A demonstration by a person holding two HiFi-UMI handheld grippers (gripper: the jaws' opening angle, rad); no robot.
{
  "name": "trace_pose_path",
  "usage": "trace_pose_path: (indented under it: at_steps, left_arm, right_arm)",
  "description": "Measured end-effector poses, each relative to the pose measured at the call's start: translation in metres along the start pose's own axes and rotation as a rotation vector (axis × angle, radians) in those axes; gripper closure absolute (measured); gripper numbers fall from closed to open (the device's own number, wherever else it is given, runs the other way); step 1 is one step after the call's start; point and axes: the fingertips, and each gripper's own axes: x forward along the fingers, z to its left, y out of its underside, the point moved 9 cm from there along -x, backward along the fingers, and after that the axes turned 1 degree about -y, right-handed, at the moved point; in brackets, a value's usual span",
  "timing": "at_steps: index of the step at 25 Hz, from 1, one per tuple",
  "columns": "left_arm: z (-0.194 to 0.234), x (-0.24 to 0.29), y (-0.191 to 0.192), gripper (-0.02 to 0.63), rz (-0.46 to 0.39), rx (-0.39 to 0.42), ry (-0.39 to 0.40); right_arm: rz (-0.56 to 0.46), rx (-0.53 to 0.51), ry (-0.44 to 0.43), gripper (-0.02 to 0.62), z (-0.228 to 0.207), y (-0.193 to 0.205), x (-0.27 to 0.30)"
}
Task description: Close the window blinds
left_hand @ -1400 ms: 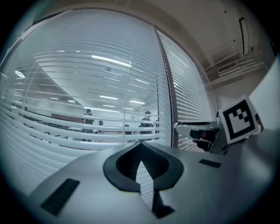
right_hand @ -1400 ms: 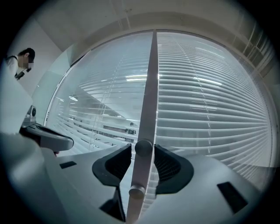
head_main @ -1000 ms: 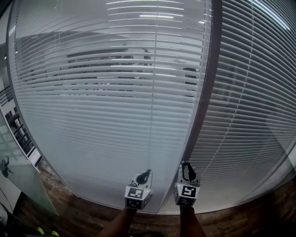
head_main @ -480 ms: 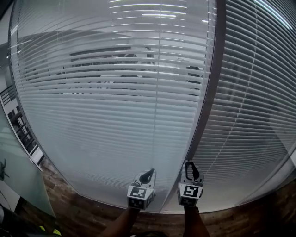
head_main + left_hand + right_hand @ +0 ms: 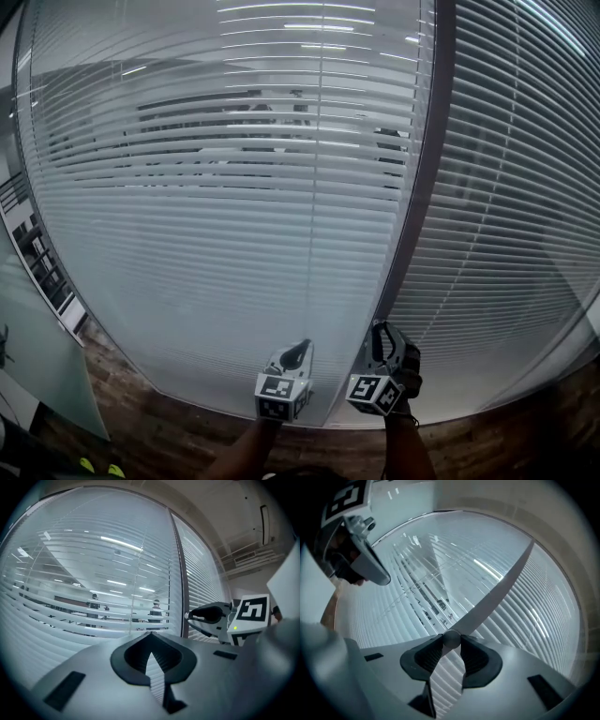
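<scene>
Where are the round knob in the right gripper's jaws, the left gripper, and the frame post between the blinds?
Round knob (image 5: 451, 640), right gripper view, its front face.
Left gripper (image 5: 150, 633), left gripper view, where its closed tips meet.
Frame post (image 5: 492, 592), right gripper view, middle of the grey bar.

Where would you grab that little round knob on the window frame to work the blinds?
Pinch the knob across its round rim, coming straight at the frame bar. It is round and seems to stand out from the bar, so a pinch on opposite sides suits it, as the right tool grips it.
</scene>
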Motion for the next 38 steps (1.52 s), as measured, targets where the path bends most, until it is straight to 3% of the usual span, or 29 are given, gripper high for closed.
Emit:
trace_pose_path:
  at_steps: [4, 9, 16, 21, 25, 27, 30, 35, 38]
  left_arm:
    - [-0.002, -0.003, -0.002, 0.606, -0.003, -0.011, -0.002]
    - [-0.003, -0.008, -0.004, 0.606, -0.008, -0.014, 0.000]
    - [-0.002, -0.012, 0.001, 0.606, 0.002, -0.008, 0.001]
    - [-0.005, -0.013, 0.004, 0.606, 0.013, -0.001, 0.012]
    - [-0.007, -0.018, 0.003, 0.606, 0.018, 0.015, 0.005]
    - [-0.007, -0.020, 0.003, 0.606, 0.006, 0.045, -0.006]
    - [-0.006, -0.021, 0.003, 0.606, -0.008, 0.059, -0.013]
    - [-0.005, -0.024, 0.000, 0.606, 0.006, 0.035, -0.024]
    - [-0.005, -0.023, 0.004, 0.606, 0.015, 0.044, -0.019]
  right_arm:
    - [-0.004, -0.176, -0.014, 0.471, 0.001, 0.001, 0.000]
    - [-0.028, -0.499, -0.022, 0.471, 0.005, 0.003, -0.001]
    - [-0.028, -0.761, 0.002, 0.471, 0.008, 0.006, -0.001]
    - [-0.036, -0.812, -0.005, 0.471, 0.009, 0.005, -0.001]
    - [-0.022, -0.858, 0.048, 0.469, 0.006, 0.003, -0.004]
    - [-0.045, -0.808, 0.057, 0.469, 0.007, 0.006, -0.006]
    - [-0.063, -0.608, 0.026, 0.455, 0.008, 0.012, -0.010]
    - [-0.016, -0.022, -0.020, 0.442, -0.005, 0.014, -0.013]
    - [-0.003, 0.243, -0.026, 0.439, -0.002, 0.013, -0.012]
